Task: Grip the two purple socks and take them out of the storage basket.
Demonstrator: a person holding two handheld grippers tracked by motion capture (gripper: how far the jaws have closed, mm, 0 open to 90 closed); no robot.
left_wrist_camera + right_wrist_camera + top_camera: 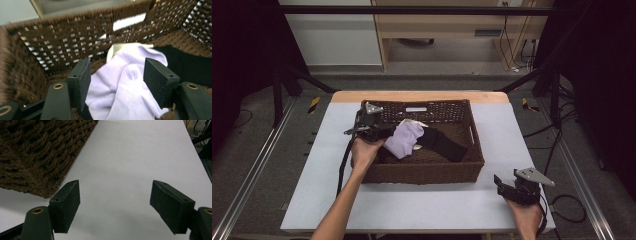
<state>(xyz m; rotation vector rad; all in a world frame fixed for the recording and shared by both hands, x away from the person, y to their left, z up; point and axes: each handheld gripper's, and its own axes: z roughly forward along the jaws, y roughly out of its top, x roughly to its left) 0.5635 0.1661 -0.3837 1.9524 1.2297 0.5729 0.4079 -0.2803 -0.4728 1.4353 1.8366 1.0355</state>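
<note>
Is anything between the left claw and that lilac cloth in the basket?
Nothing visible. The left claw is open inside the basket, its jaws either side of the lilac cloth. The black cloth lies beyond it, off to the side.

basket [422, 172]: woven brown rope, rough and bumpy
lilac sock [120, 85]: soft cloth, smooth, a little shiny
black sock [190, 66]: soft cloth, matt
table [130, 155]: pale, smooth, matt
left gripper [117, 75]: dark matt plastic, brass-looking rivets
</note>
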